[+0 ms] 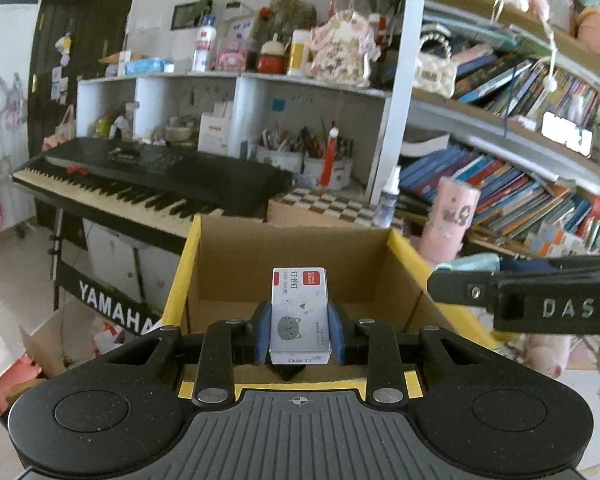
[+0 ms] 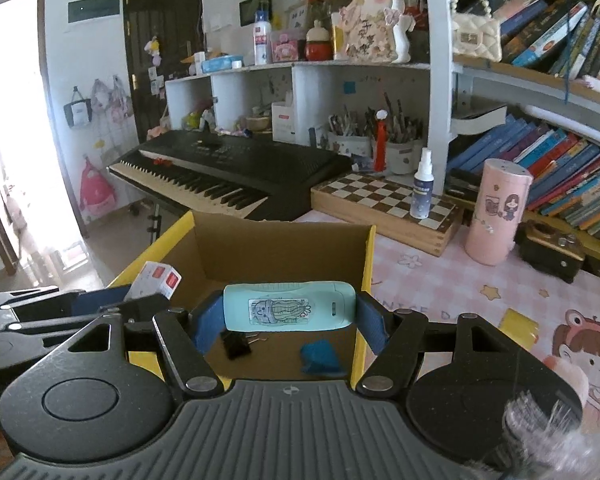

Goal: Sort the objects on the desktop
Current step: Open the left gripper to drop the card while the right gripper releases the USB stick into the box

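The open brown cardboard box with yellow edges (image 2: 284, 256) is my landmark. Above it my right claw (image 2: 290, 316) grips a mint-green plastic stapler (image 2: 290, 307) crosswise; my left claw (image 1: 300, 330) pinches a small white box of staples (image 1: 300, 312). I'd lower both well inside before releasing, clear of the black binder clip (image 2: 233, 345) on its floor. Right of the box lies the pink cartoon-printed surface (image 2: 460, 292); behind stands a black keyboard (image 2: 236, 168).

Pink desk mat (image 2: 440, 280), cardboard box (image 2: 284, 248), chessboard (image 2: 380, 200), pink canister (image 2: 498, 216)

One staple box (image 1: 300, 312), one stapler (image 2: 290, 307), one carton (image 2: 284, 248).
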Available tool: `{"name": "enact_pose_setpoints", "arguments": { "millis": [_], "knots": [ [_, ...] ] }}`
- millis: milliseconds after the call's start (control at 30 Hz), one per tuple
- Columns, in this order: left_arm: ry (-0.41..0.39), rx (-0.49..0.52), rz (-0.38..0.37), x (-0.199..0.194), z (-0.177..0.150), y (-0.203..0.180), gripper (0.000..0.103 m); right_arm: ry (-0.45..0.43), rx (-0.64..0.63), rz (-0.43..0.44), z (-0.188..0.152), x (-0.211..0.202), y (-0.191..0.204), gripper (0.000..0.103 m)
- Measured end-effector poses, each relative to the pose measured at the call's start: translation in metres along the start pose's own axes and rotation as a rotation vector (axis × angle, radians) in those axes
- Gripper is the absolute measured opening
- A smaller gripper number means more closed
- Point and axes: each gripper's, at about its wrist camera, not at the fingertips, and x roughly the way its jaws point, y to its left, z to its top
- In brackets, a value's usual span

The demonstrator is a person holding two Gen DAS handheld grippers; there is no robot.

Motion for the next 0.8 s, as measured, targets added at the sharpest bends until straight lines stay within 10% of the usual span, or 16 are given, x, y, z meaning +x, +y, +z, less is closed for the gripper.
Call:
{"name": "enact_pose_setpoints", "arguments": {
  "millis": [800],
  "knots": [
    [0.215,0.029,0.036,0.071,-0.005,-0.007,0.029,0.264,-0.160,0.181,0.021,0.120,-0.006,0.067]
  ]
}}
